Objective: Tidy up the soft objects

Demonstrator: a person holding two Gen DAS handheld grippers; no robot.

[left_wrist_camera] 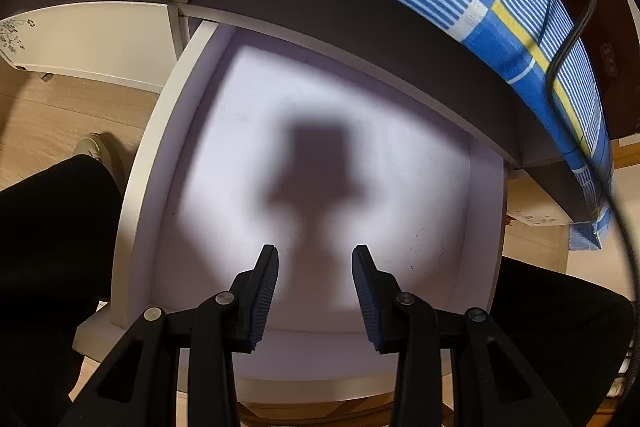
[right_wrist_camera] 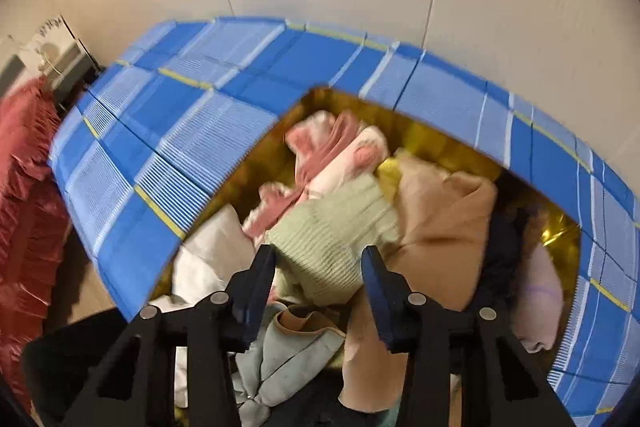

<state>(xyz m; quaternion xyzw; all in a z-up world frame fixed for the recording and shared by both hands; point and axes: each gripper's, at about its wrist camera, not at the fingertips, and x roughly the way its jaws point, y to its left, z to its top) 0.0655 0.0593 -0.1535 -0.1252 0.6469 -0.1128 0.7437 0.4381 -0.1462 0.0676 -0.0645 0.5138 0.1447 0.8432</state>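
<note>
The left gripper (left_wrist_camera: 315, 253) hangs narrow and empty over the white open drawer (left_wrist_camera: 136, 195). The right gripper (right_wrist_camera: 319, 253) straddles the pale green ribbed knit (right_wrist_camera: 332, 227); whether its pads pinch cannot be told.

Between the right gripper's (right_wrist_camera: 318, 263) matt black plastic fingers sits a ribbed, knitted pale green sweater (right_wrist_camera: 336, 239). Beyond it the blue checked bag (right_wrist_camera: 160, 131) looks woven, with shiny gold lining (right_wrist_camera: 560, 231). Below the left gripper (left_wrist_camera: 315, 267), the white drawer (left_wrist_camera: 320, 155) is smooth.

My right-wrist view is motion-smeared: the pale green ribbed knit garment (right_wrist_camera: 336, 247) hides whatever lies beneath, and the blue plaid fabric bin (right_wrist_camera: 168, 131) runs off-frame at right.
</note>
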